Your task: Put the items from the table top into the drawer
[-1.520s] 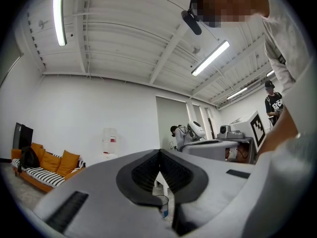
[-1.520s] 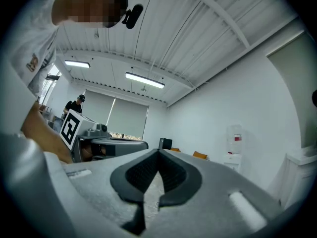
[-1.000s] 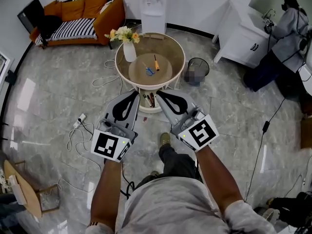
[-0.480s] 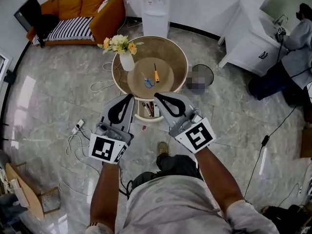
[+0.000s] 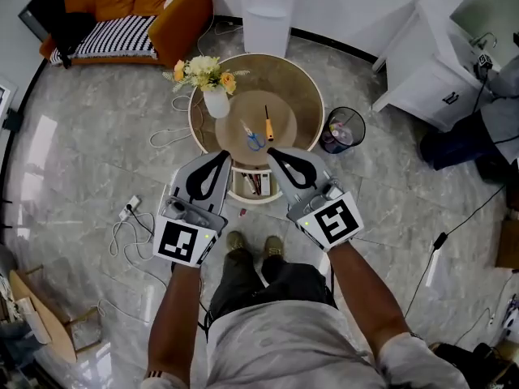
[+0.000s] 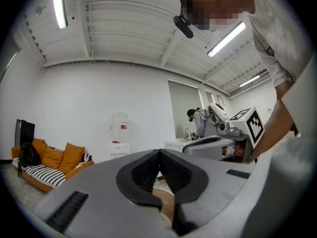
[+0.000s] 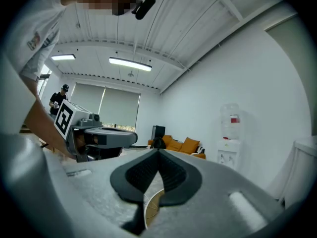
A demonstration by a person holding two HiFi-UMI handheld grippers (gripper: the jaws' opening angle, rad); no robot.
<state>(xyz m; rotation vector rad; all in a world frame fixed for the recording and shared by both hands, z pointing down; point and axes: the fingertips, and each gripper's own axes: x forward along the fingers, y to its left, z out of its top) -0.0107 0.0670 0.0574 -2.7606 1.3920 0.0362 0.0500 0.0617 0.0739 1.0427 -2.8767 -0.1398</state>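
Head view: a round table [image 5: 302, 96] is seen in the upper middle of the frame, with a white vase [image 5: 216, 103] of flowers [image 5: 203, 70] standing at its left edge. On the inner disc of the table top an orange-handled screwdriver [image 5: 268, 125] is laid pointing toward the top of the frame, and a small blue item [image 5: 253, 140], too small to be identified, lies just beside it at its lower left. Below the table top, at the near side of the table, a white drawer [image 5: 236, 186] is seen pulled open, with a few thin objects inside that cannot be made out.

The left gripper [image 5: 221, 154] and the right gripper [image 5: 272, 151] are held side by side in the middle of the frame, over the near edge of the table, with the open drawer between them. In the left gripper view the jaws are seen clenched tip to tip with nothing between them. In the right gripper view the jaws are likewise pressed together and empty. Neither gripper is touching the screwdriver or the blue item.

A black waste bin [image 5: 341, 130] is placed on the floor just right of the table. A water dispenser [image 5: 268, 6] is seen at the top centre, an orange sofa [image 5: 122, 31] at the upper left, and white cables [image 5: 130, 225] lie on the floor at the lower left.
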